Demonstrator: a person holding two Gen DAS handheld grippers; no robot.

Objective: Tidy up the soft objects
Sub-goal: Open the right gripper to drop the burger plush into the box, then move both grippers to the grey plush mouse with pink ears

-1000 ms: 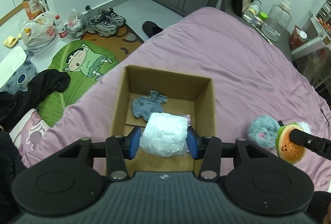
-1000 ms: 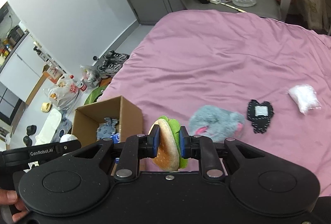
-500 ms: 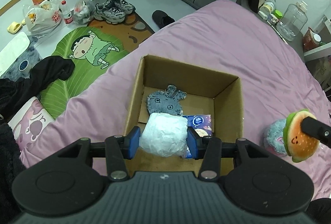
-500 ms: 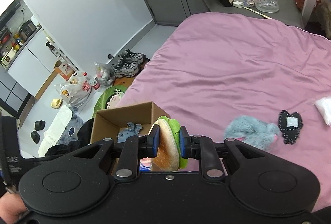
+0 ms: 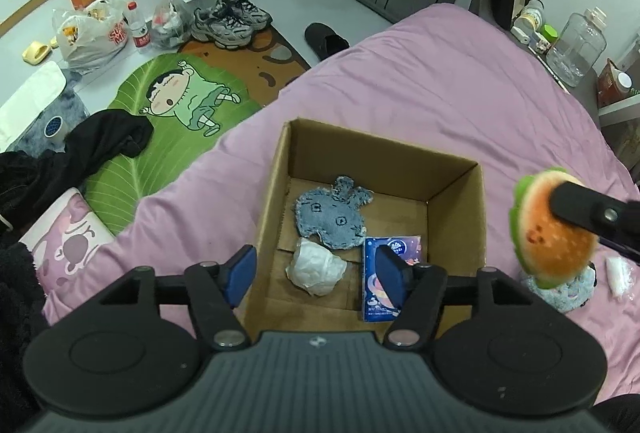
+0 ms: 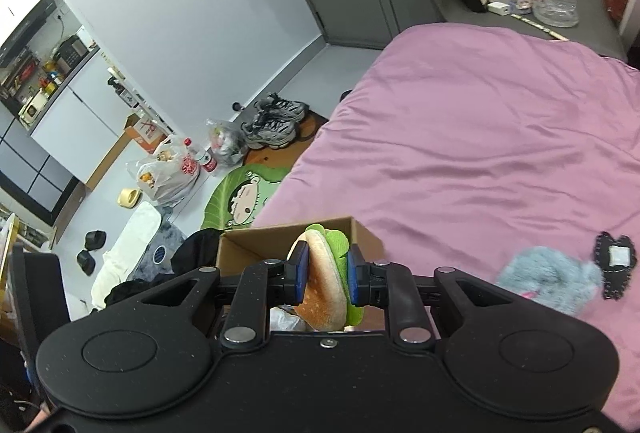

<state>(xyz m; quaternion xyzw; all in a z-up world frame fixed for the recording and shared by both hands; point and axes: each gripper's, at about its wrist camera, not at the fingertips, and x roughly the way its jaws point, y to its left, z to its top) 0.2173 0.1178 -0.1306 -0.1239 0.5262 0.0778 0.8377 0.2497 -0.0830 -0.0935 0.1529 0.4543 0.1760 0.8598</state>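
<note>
**White Bundle Released in Box; Burger Plush Next for Deposit**

Nearest us, we find the left gripper (image 5: 316, 275) above the near edge of the cardboard box (image 5: 456, 233), its jaws opening with nothing pressed between the pads. The white soft bundle (image 5: 316, 267) lies loose on the box floor below them, clear of both pads. Just right of it stands a blue tissue pack (image 5: 384, 275); farther in lies a grey denim rabbit patch (image 5: 332, 215).

To the right, we note the right gripper (image 6: 325, 279) clamped firmly on the burger plush (image 6: 326, 287), held in the air beside the box's right wall.

In our judgement, the step is done well if the left gripper lifts straight up and away to the left before the right one crosses the rim, so the two tools do not meet over the opening. We advise carrying the burger over the far bare floor of the box and opening only once it is below the rim.

Farther out on the pink bedspread (image 6: 480, 137), a grey fluffy plush (image 6: 548, 279) and a black patch (image 6: 614, 265) await collection.
</note>
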